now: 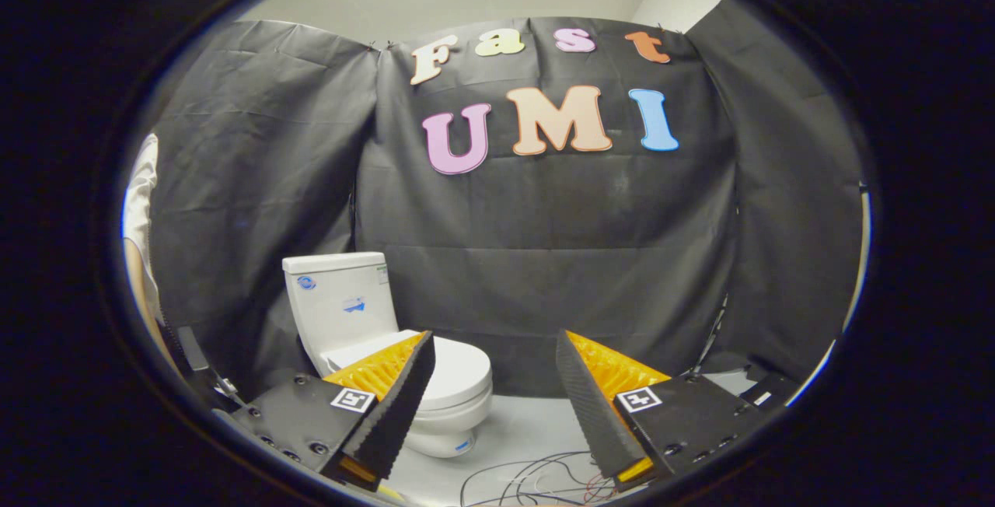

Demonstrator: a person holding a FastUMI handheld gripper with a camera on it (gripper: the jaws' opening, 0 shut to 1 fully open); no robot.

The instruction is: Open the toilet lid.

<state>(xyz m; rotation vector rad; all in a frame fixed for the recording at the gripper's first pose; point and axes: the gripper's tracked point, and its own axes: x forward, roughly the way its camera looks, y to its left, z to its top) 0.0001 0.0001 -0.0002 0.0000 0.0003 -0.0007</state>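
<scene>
Approach step: the hand-held gripper (494,367) is spread wide and holds nothing. The toilet (365,328) stands ahead against the booth wall, its lid (459,371) down, partly behind the left finger. Next, I judge, reach under the lid's front edge

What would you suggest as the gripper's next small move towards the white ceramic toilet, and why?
Probably ease forward and to the left. The gripper is open with nothing between its fingers, and the white ceramic toilet stands beyond them, partly behind the left finger. Its white lid is down, untouched, so its front edge must come between the fingers.
</scene>
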